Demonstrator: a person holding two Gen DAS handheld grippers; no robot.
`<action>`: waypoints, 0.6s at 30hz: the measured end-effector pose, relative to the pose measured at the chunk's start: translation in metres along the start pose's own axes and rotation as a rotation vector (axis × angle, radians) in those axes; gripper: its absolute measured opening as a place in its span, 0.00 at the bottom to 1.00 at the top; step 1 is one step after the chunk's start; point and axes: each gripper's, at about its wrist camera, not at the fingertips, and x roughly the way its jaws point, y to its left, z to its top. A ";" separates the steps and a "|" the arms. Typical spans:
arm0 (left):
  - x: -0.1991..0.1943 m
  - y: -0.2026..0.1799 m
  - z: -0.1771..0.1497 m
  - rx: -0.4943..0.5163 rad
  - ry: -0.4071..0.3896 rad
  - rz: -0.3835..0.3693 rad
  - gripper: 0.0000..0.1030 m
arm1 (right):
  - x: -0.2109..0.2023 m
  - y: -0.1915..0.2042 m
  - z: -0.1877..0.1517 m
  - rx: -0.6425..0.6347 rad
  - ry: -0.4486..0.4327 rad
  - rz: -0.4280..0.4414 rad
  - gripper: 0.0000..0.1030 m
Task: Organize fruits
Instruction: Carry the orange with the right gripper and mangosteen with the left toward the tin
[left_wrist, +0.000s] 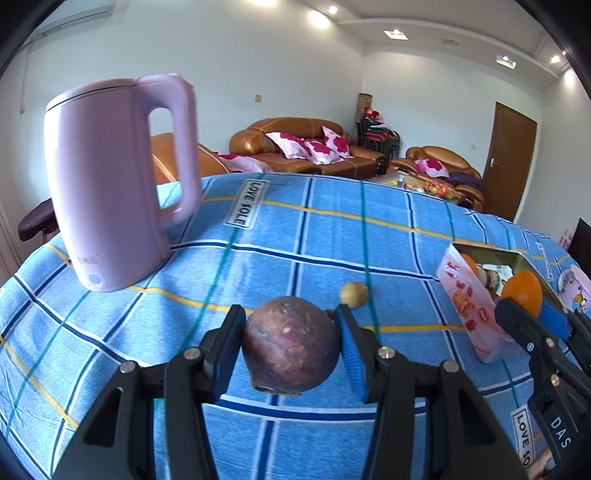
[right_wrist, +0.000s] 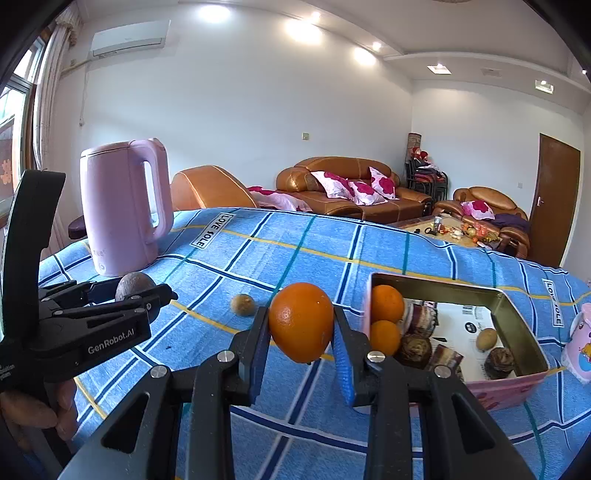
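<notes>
Nearest the left wrist camera, the left gripper (left_wrist: 291, 341) has its black fingers with ribbed blue pads clenched on a round, dull purple-brown fruit (left_wrist: 291, 345) with rough, mottled skin, held above the cloth. In the right wrist view, the right gripper (right_wrist: 301, 332) grips a smooth, glossy orange (right_wrist: 301, 321) between its fingers, just to the left of the open rectangular tin box (right_wrist: 524, 332), whose inner walls are brassy metal and whose outer sides are pink and printed. Inside the box, two more oranges (right_wrist: 386, 304) sit stacked against the left wall, beside several dark, wrinkled round fruits (right_wrist: 498, 360) and one small tan fruit (right_wrist: 486, 339) on a white paper lining. Beyond the fingers, a small, dull yellowish round fruit (left_wrist: 354, 293) rests alone on the bench (left_wrist: 314, 229), which is covered in blue checked woven cloth with yellow, teal and navy lines and "LOVE SOLE" labels. Farther back on the left stands a tall, matte lilac plastic kettle (left_wrist: 110, 184) with a looped handle. Behind the bench are tan leather sofas (right_wrist: 354, 188) with pink floral cushions.
</notes>
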 end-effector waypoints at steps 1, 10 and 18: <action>0.000 -0.003 0.000 0.003 0.002 -0.005 0.50 | -0.002 -0.003 -0.001 0.002 -0.001 -0.004 0.33; -0.005 -0.027 -0.004 0.043 0.001 -0.025 0.50 | -0.009 -0.024 -0.004 0.025 0.000 -0.041 0.33; -0.006 -0.043 -0.004 0.067 0.003 -0.048 0.50 | -0.013 -0.038 -0.006 0.045 0.000 -0.063 0.33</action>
